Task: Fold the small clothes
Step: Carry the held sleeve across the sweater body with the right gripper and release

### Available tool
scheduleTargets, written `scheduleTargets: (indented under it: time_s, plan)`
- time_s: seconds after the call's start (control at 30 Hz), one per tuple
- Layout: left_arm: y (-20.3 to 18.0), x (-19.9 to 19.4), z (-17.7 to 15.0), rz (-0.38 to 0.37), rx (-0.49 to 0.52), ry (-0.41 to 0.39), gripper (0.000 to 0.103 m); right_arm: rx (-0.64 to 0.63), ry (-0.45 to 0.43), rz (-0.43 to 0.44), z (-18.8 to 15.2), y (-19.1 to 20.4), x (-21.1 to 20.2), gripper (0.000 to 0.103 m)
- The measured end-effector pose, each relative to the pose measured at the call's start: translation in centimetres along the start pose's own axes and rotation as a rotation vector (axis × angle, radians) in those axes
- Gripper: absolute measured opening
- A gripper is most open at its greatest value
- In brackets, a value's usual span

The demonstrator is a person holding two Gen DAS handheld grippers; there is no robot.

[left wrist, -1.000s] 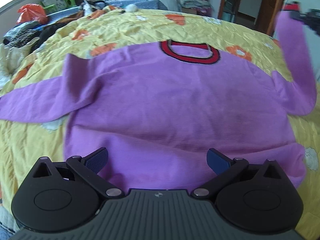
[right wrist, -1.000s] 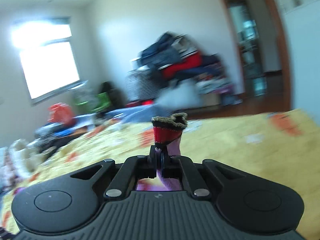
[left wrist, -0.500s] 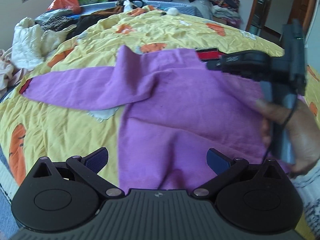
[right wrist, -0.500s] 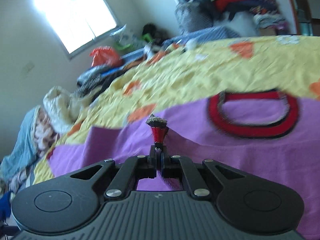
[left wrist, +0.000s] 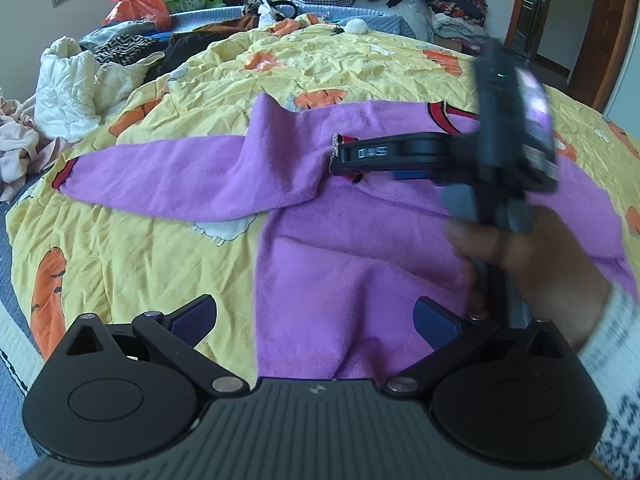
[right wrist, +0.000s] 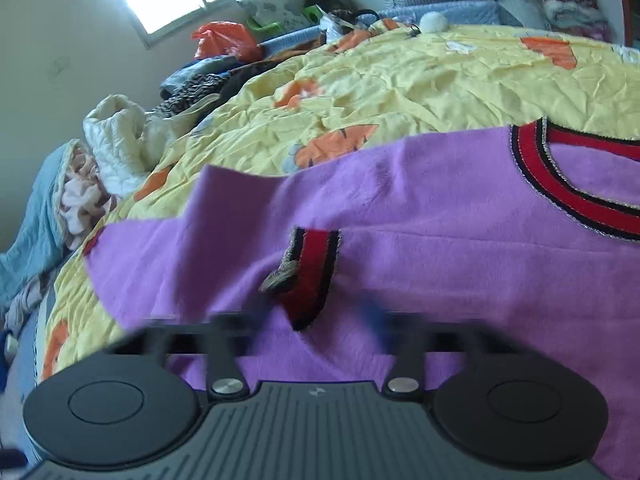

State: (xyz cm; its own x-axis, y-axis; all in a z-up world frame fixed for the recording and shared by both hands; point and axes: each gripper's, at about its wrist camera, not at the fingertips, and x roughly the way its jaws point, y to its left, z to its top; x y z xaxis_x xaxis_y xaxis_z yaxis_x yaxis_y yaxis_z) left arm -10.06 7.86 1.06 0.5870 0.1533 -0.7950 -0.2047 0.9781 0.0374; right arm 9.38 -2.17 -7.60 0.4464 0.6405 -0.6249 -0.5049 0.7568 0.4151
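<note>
Both grippers, left (left wrist: 316, 320) and right (right wrist: 316, 316), wide apart over purple sweater (left wrist: 360, 280), red cuff (right wrist: 312, 268) loose

A purple sweater (right wrist: 420, 264) is spread on a yellow quilt (right wrist: 420, 88) printed with orange shapes. One sleeve is laid across the body, its red and black cuff (right wrist: 310, 268) resting just ahead of the right gripper (right wrist: 316, 320), whose blurred fingers are seen spread apart. The red collar (right wrist: 560, 184) is shown at the right, and heaped clothes (right wrist: 116, 136) are seen at the left.
</note>
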Motion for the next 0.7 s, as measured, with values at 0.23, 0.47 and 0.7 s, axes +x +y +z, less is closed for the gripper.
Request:
scheduleTargets:
  time_s: [0.23, 0.47, 0.7]
  plan:
    - [-0.7, 0.8, 0.3, -0.007, 0.011, 0.014, 0.103, -0.173, -0.11, -0.118, -0.3, -1.0, -5.7, 0.084]
    - [-1.3, 0.4, -0.4, -0.023, 0.019, 0.02, 0.103, -0.163, -0.027, -0.203, 1.2, -1.6, 0.1, 0.085]
    - [0.7, 0.4, -0.7, 0.0, -0.022, 0.02, 0.103, -0.271, 0.018, -0.221, 1.2, 1.0, 3.2, 0.101]
